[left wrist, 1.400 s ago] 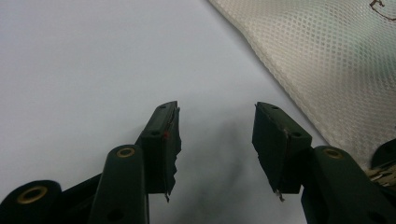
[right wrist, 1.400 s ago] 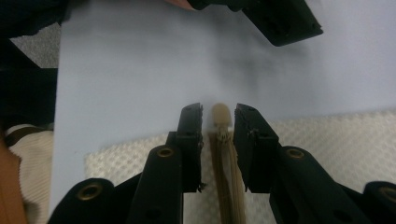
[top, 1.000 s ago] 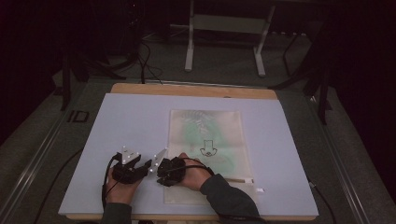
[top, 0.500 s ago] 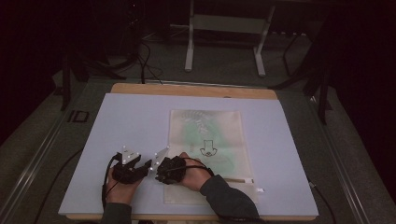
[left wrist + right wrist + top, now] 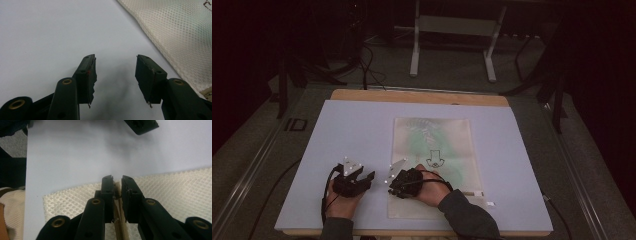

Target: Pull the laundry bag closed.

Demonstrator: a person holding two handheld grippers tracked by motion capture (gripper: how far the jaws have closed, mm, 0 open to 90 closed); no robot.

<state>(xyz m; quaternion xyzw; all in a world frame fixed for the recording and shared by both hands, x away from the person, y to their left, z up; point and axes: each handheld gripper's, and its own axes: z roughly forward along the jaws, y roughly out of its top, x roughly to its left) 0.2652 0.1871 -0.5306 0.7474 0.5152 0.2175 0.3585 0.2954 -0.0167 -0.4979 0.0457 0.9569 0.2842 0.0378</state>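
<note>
Mesh bag (image 5: 175, 195): the right gripper (image 5: 117, 182) has just closed its jaws on the zipper (image 5: 117, 220) at its near edge, ready to pull. Left gripper (image 5: 115, 65) waits open over the desk (image 5: 50, 30).

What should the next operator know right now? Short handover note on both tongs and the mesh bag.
Right tongs: just closed, shut on the beige zipper strip at the mesh bag's left edge.
Left tongs: open, empty, over the bare white board, bag edge beside them.
Bag: flat on the board, arrow print facing up.
Done: zipper edge gripped.
Left: probably steady the bag with the left tongs, then work the zipper. Whether it is open I can't tell.
</note>
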